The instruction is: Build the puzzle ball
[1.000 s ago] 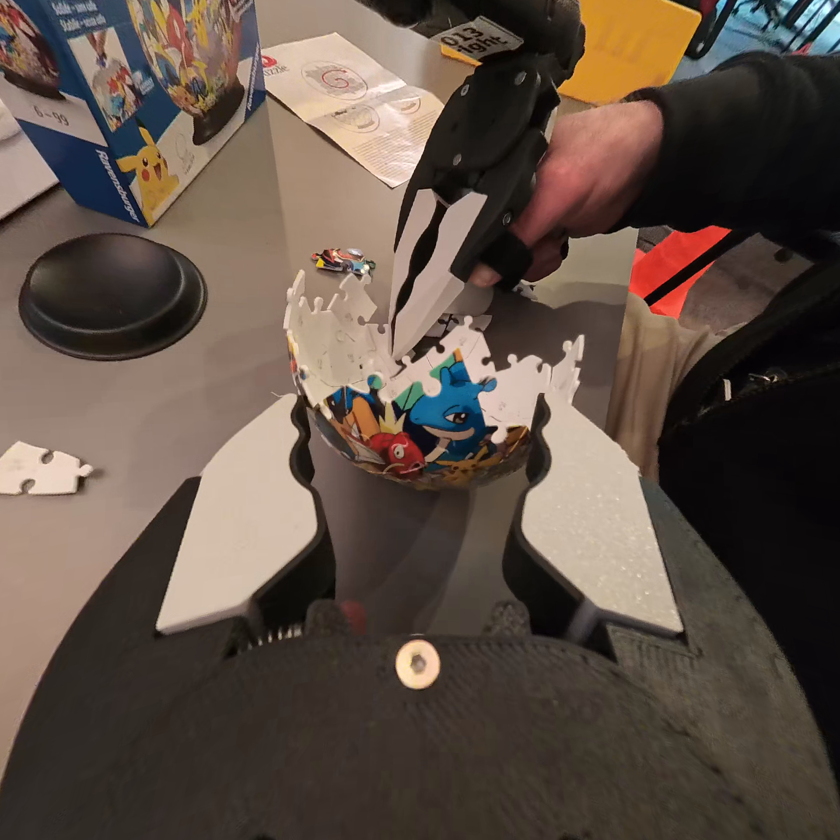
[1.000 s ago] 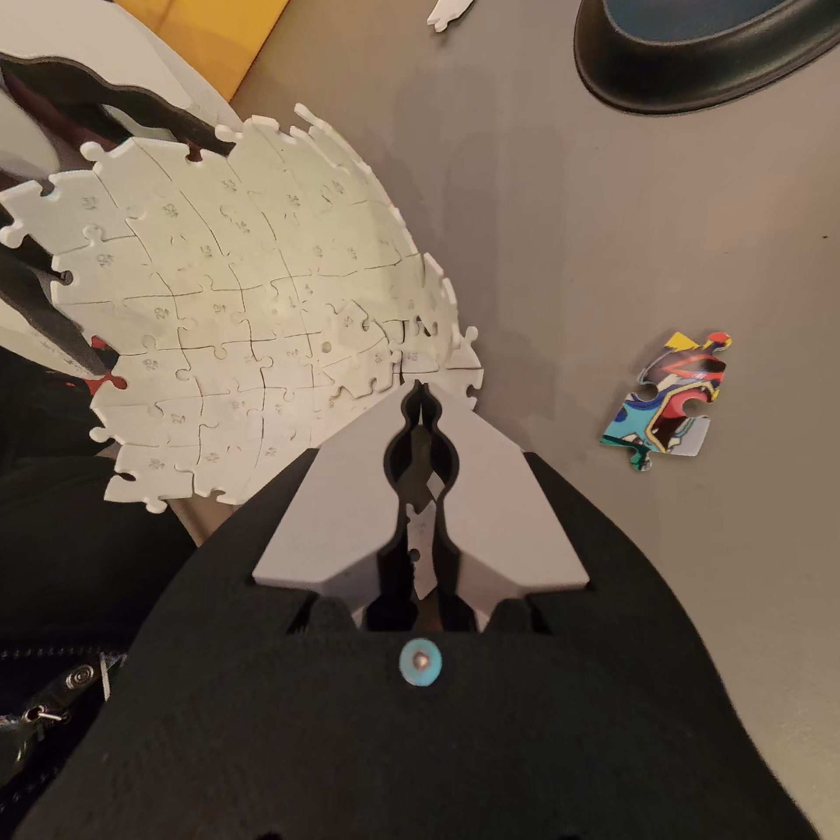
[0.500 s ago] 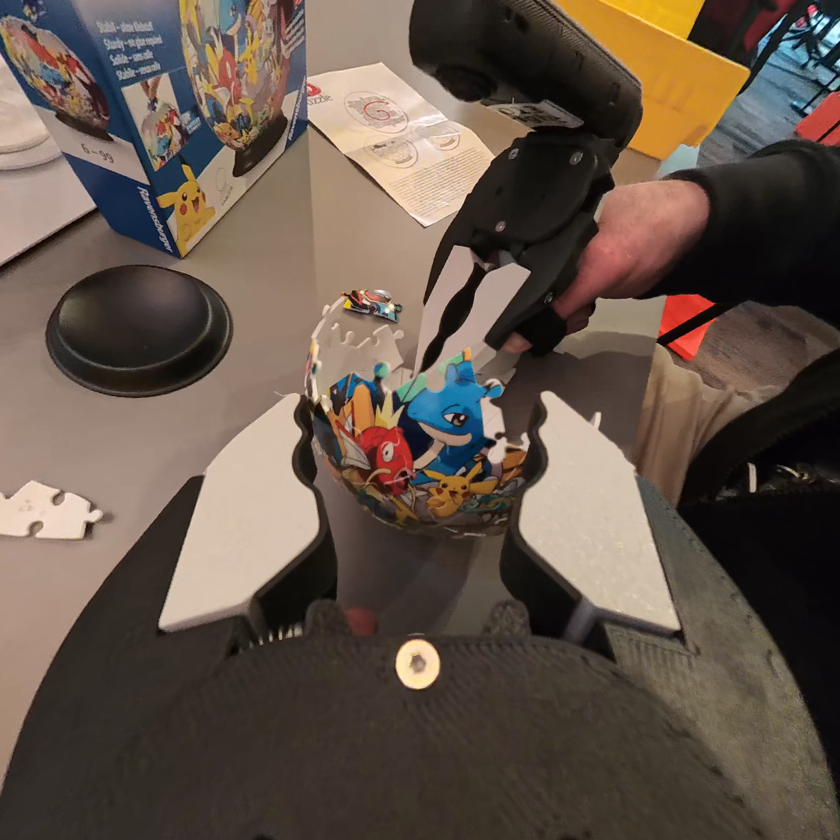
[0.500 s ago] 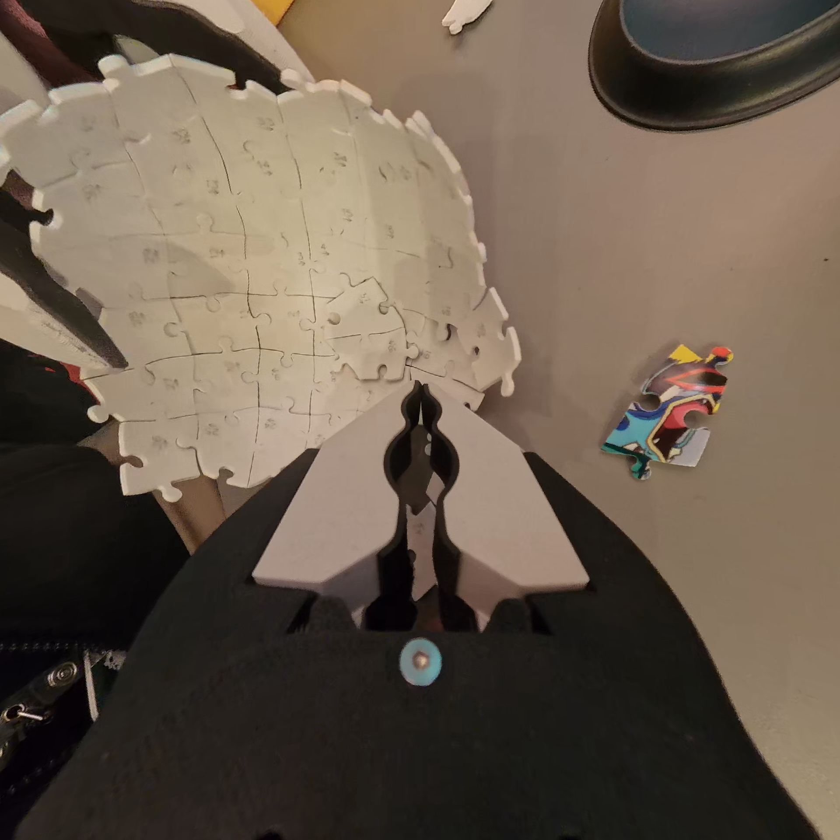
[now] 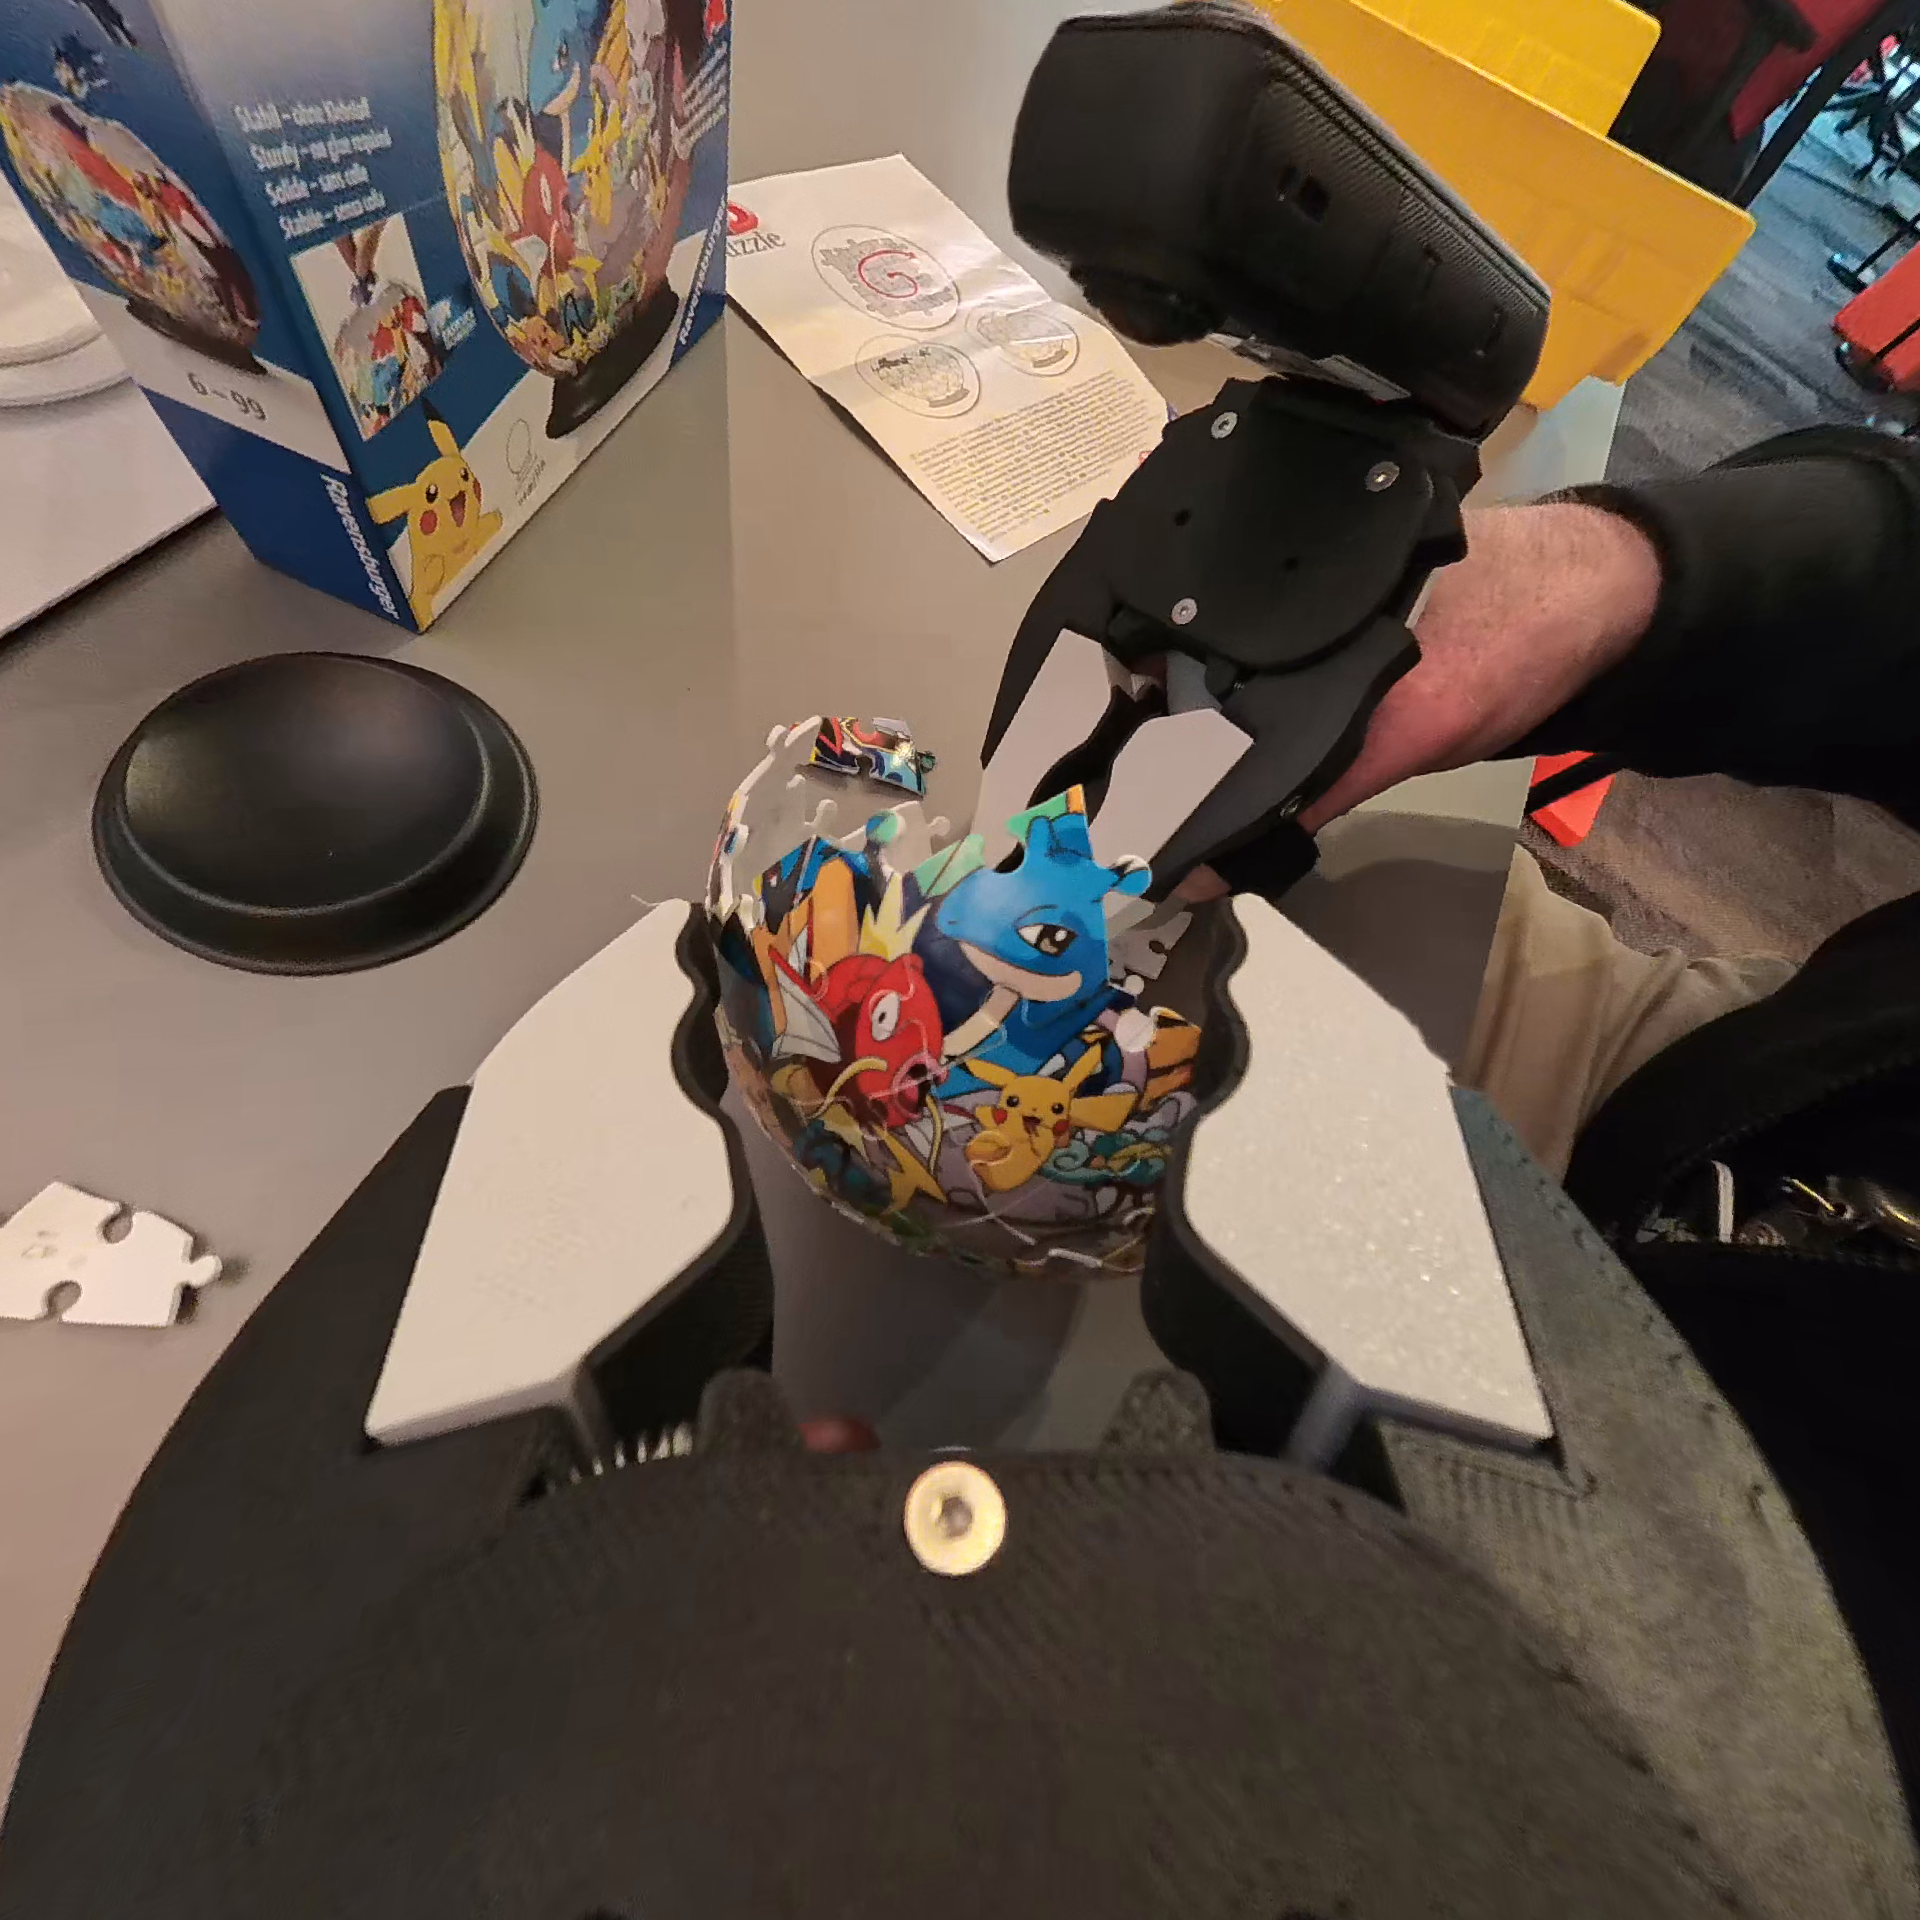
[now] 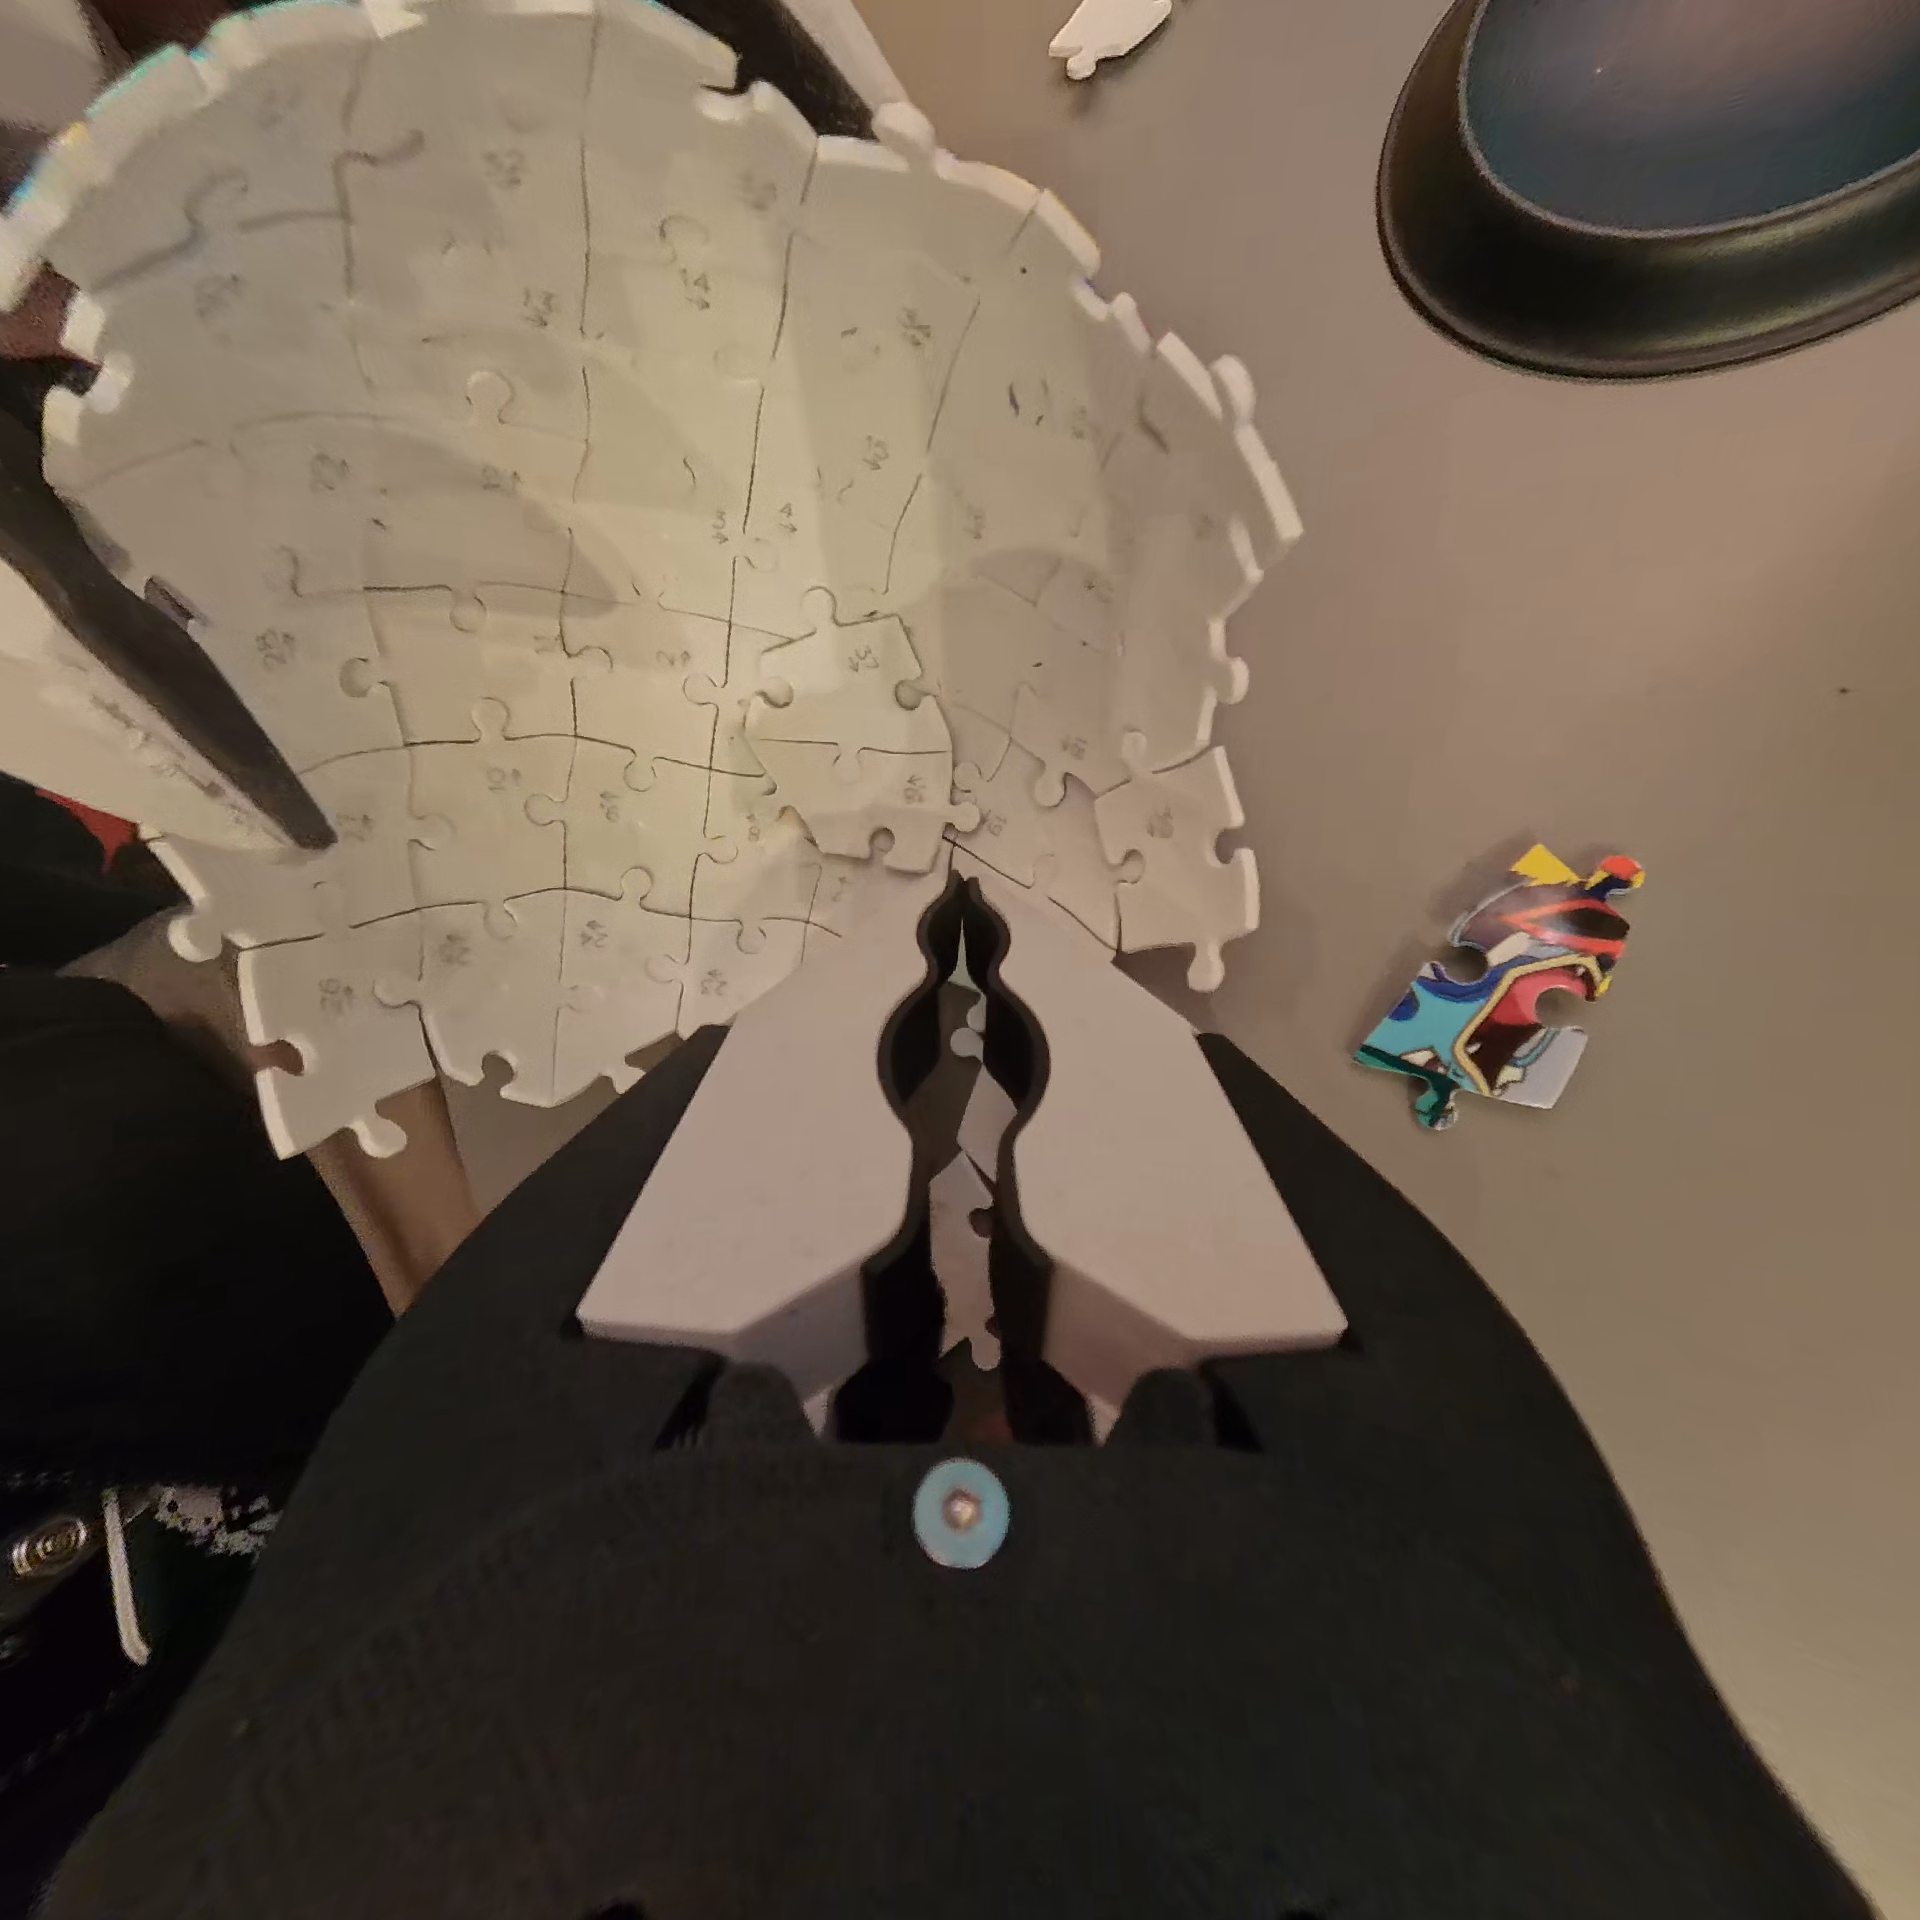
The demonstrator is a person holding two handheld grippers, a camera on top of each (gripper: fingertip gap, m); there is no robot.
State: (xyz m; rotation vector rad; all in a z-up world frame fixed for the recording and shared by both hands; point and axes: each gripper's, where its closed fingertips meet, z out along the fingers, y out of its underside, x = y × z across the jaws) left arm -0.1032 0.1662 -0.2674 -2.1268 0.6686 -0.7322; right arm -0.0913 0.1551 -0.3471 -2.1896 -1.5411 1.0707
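- Left wrist view: we see the left gripper (image 5: 961, 997) at frame centre, its two pale fingers (image 5: 582, 1153) pressed against either side of the half-built puzzle ball (image 5: 951, 1049) — a bowl-shaped shell with its printed outside toward the camera.
- Above it, at upper right, the right gripper (image 5: 1081, 821) angles down with its tips at the shell's jagged rim, held by a hand (image 5: 1455, 665) in a dark sleeve; from here its jaws look close together.
- On the grey table (image 5: 644, 582) we find a blue puzzle box (image 5: 395, 260) at upper left, a black dome-shaped stand (image 5: 312, 810) at middle left, a folded instruction sheet (image 5: 945, 353) at top centre, a white loose piece (image 5: 94, 1257) at the left edge, and a coloured piece (image 5: 868, 753) just behind the shell.
- Right wrist view: we see the right gripper's fingers pressed together, pinching a thin white puzzle piece (image 6: 971, 1132) edge-on — tips touching the shell's white inner face, which fills the upper left.
- The coloured piece lies at middle right, the stand at upper right.
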